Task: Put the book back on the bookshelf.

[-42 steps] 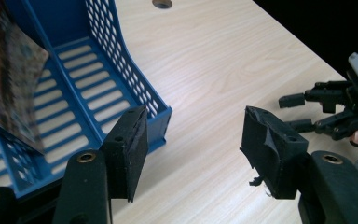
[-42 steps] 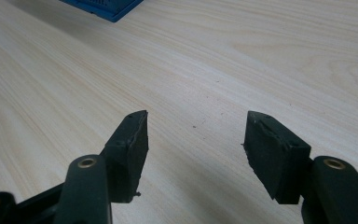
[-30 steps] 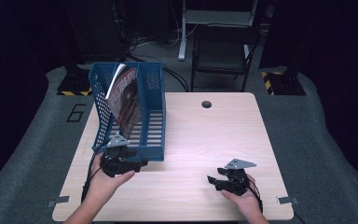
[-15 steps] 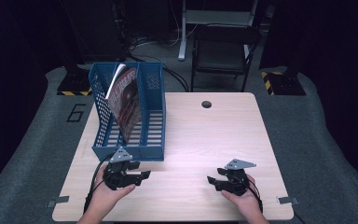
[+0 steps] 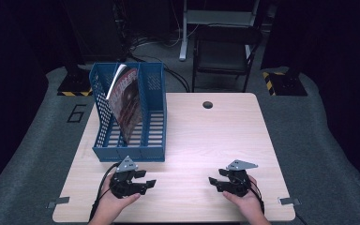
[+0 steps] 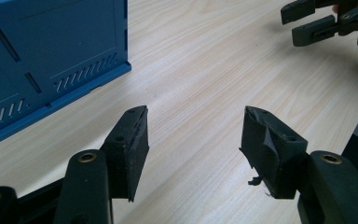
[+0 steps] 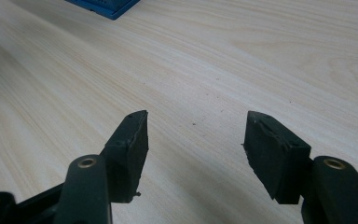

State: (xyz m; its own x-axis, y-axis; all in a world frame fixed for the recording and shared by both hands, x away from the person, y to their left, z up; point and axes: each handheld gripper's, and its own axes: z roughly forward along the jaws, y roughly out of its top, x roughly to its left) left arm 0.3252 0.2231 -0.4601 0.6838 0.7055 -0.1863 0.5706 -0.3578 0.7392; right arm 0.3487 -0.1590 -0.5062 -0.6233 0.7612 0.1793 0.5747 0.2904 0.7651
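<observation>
Back from the blue file rack (image 5: 130,112) comes the left gripper (image 5: 146,183), now low over the table (image 5: 206,140) just before the rack's front — jaws apart, empty. Right gripper (image 5: 214,182) rests open, empty. A glossy dark-red magazine (image 5: 125,101) leans tilted in the rack's middle slot.

Stock on the surface (image 5: 201,140): four items, three kinds

One blue file rack (image 5: 130,140), three compartments; one magazine (image 5: 126,105) standing inside it; two hand-held tongs, left tongs (image 5: 146,183) and right tongs (image 5: 213,183); one chair (image 5: 225,51) beyond.
</observation>
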